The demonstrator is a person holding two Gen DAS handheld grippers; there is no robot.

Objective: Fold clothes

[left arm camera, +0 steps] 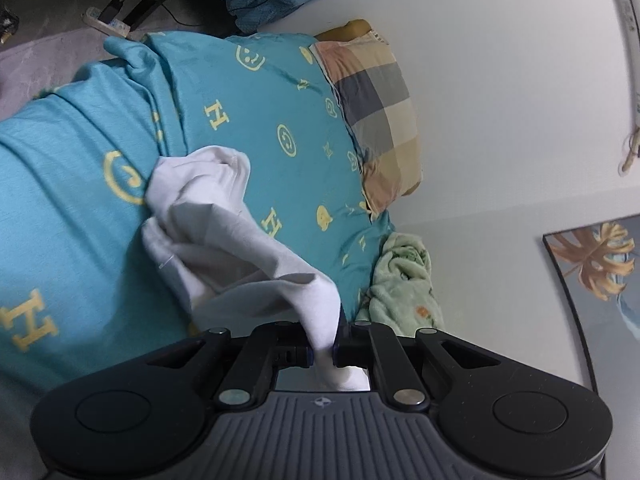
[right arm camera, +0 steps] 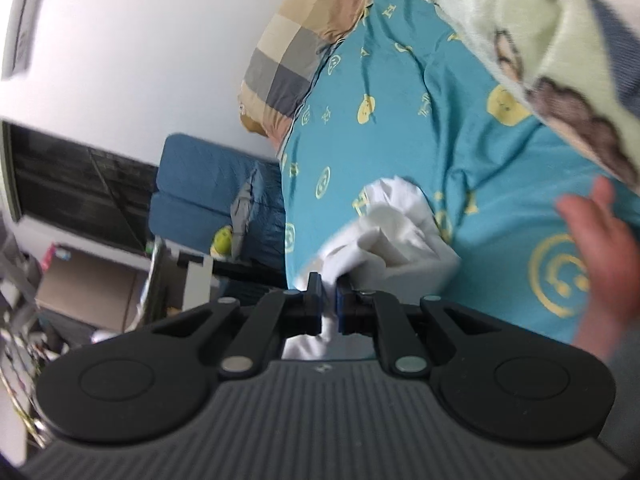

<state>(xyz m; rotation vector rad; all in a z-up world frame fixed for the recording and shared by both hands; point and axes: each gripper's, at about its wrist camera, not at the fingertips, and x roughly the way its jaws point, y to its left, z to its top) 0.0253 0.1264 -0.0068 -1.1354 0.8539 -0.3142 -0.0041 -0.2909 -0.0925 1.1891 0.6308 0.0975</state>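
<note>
A crumpled white garment (left arm camera: 224, 232) lies on a teal bed sheet (left arm camera: 72, 248) printed with yellow letters and smileys. My left gripper (left arm camera: 322, 354) is shut on one edge of the garment, which trails from its jaws up across the bed. In the right wrist view the same white garment (right arm camera: 396, 232) is bunched on the sheet (right arm camera: 480, 140). My right gripper (right arm camera: 329, 312) is shut on another edge of it. The view is blurred by motion.
A plaid pillow (left arm camera: 376, 116) lies at the head of the bed, also in the right wrist view (right arm camera: 296, 56). A pale green blanket (left arm camera: 404, 280) lies by the white wall (left arm camera: 500, 100). A person's hand (right arm camera: 604, 252) hovers over the sheet. A blue sofa (right arm camera: 208, 200) stands beside the bed.
</note>
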